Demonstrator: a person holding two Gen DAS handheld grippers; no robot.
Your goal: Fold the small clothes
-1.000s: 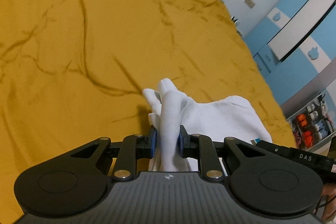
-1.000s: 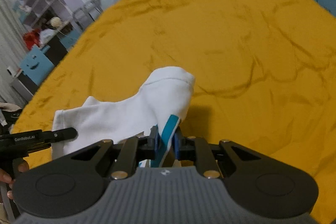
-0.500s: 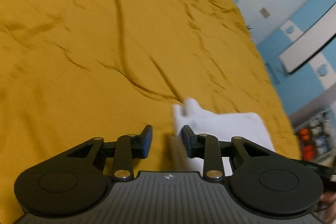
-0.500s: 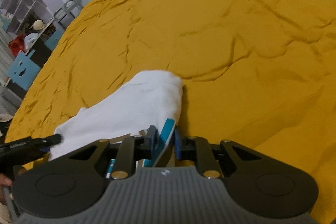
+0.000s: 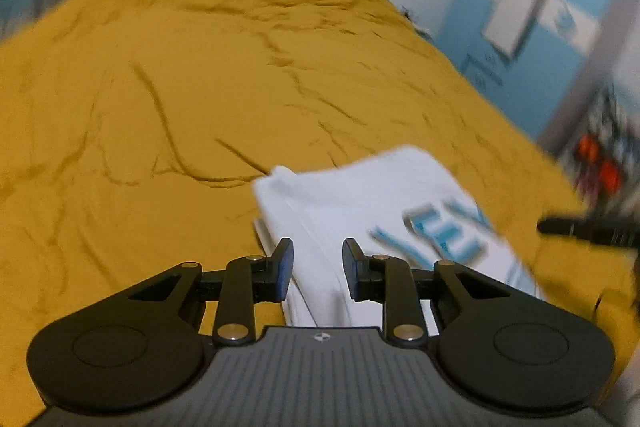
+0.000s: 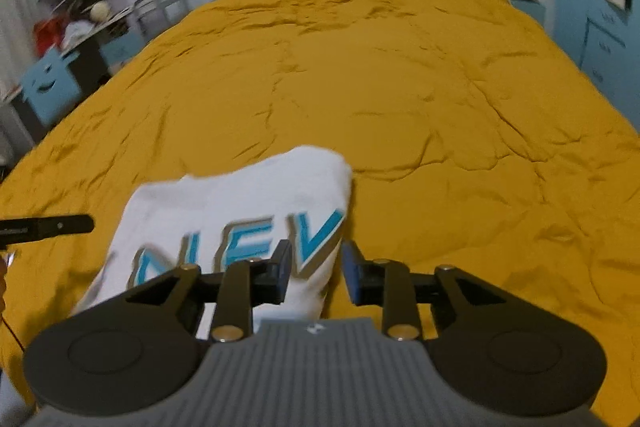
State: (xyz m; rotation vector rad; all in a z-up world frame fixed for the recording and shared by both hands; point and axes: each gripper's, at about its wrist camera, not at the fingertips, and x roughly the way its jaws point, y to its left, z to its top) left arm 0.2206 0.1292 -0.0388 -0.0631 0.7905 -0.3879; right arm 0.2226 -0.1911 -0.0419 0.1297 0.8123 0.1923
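Note:
A small white garment (image 5: 360, 203) with blue letters lies folded on the yellow bedspread (image 5: 180, 87). My left gripper (image 5: 316, 263) is open and empty, its jaws just above the garment's near left edge. In the right wrist view the same garment (image 6: 248, 199) shows its blue print. My right gripper (image 6: 314, 267) is open and empty over the garment's near right corner. The tip of the left gripper (image 6: 48, 225) shows at the left edge of the right wrist view, and the right gripper's tip (image 5: 588, 227) at the right edge of the left wrist view.
The yellow bedspread (image 6: 440, 87) stretches far ahead and to both sides. Blue and white cabinets (image 5: 540, 7) stand to the right of the bed. Shelves and a blue box (image 6: 48, 83) stand to the left.
Both grippers have let go of the white garment and opened. The garment now lies flat with its blue letters up. Both views have tilted up toward the room.

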